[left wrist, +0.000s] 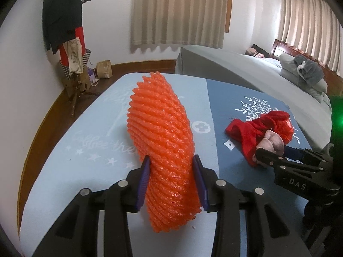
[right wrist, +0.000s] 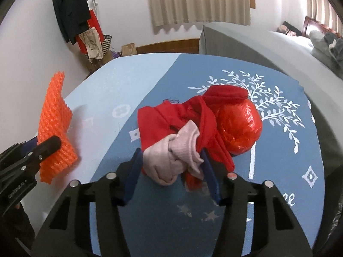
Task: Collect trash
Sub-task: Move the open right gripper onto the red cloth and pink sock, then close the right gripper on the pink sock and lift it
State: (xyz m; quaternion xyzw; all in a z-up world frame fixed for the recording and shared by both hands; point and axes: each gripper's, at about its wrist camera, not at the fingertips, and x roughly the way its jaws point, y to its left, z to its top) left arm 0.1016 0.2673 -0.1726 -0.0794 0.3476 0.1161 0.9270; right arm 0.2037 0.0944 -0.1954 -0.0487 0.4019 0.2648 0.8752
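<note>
Left wrist view: the left gripper [left wrist: 172, 177] tilts down, clamping an orange foam net sleeve [left wrist: 163, 141]; the right wrist view alone shows the right gripper [right wrist: 171, 167], jaws half-closed, pinching a pink knitted sock [right wrist: 171, 160] beside a red foil ball [right wrist: 240, 126].

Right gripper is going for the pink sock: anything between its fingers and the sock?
Nothing visible. The pink sock already sits between the right gripper's fingers. The red cloth tangles around it, so it may lift too.

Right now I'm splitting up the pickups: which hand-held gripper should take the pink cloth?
Right. The right hand-held gripper already brackets the pink cloth; the left hand-held gripper is clamped on orange foam netting.
</note>
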